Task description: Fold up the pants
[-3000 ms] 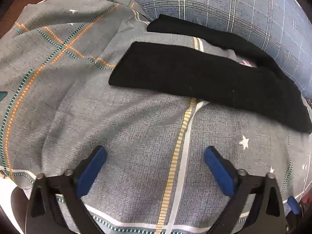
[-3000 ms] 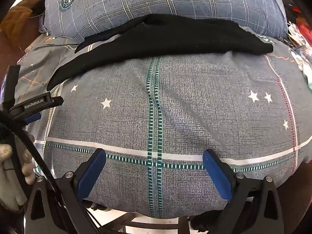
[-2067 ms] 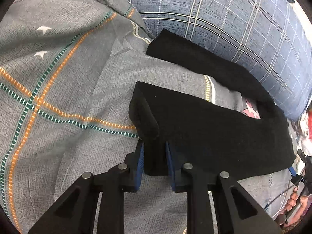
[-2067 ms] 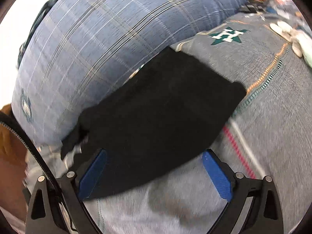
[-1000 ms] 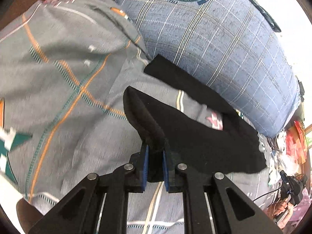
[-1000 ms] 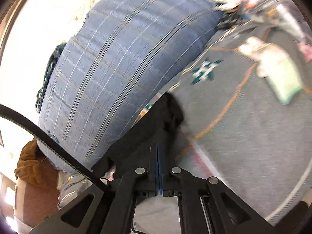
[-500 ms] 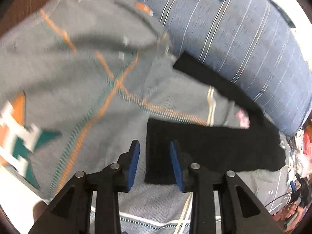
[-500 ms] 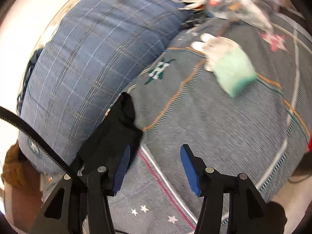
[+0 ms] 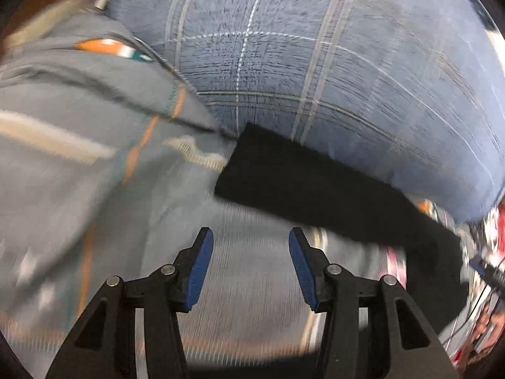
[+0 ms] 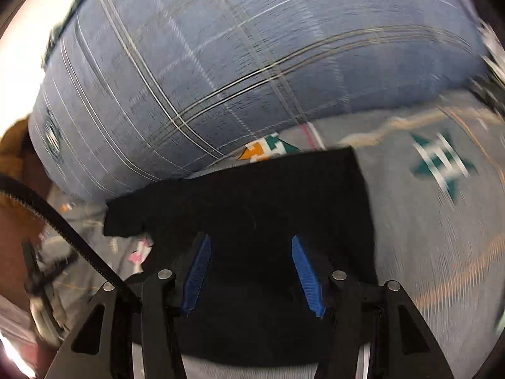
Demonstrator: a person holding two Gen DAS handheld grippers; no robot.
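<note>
While both the left tongs (image 9: pixel 251 263) and right tongs (image 10: pixel 249 273) gape empty, the black pants (image 10: pixel 252 208) ahead could slide askew against the plaid pillow (image 9: pixel 331 63).

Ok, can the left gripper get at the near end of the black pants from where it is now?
Probably yes. The left gripper is open over bare bedspread, and the end of the black pants lies just ahead with nothing between.

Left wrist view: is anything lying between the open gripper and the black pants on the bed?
Nothing visible does. Only bare grey bedspread lies between the left gripper and the near edge of the black pants. The blue plaid pillow sits behind the pants, touching their far edge, not in the path.
</note>
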